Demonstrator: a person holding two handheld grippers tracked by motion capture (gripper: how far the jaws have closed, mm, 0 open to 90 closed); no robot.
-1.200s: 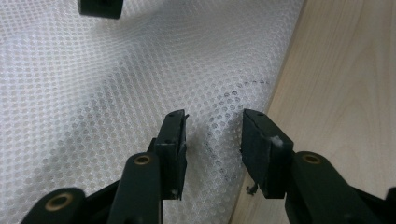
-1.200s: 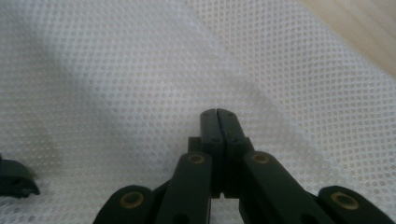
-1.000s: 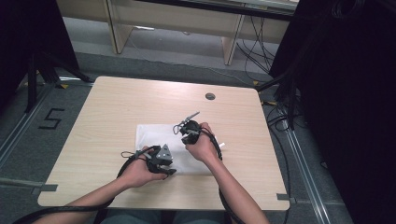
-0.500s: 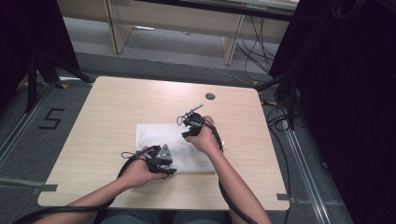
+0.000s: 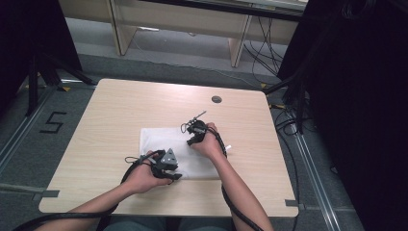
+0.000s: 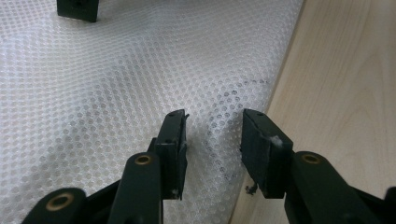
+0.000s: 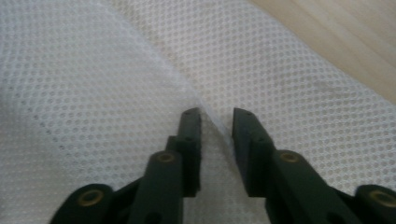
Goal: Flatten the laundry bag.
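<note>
Mesh cloth (image 5: 185,154) flat on the table (image 5: 115,120), we see | left gripper (image 6: 212,140) low at its near edge, jaws apart, cloth under the gap, nothing pinched | right gripper (image 7: 215,123) jaws just closing, narrow gap over a raised fold (image 7: 205,109), pads not pressing.

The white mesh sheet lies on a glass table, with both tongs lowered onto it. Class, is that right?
Not quite: the table is light wood, not glass, as the high view shows. The white mesh sheet does lie on it, with the left tongs and right tongs lowered onto it.
</note>
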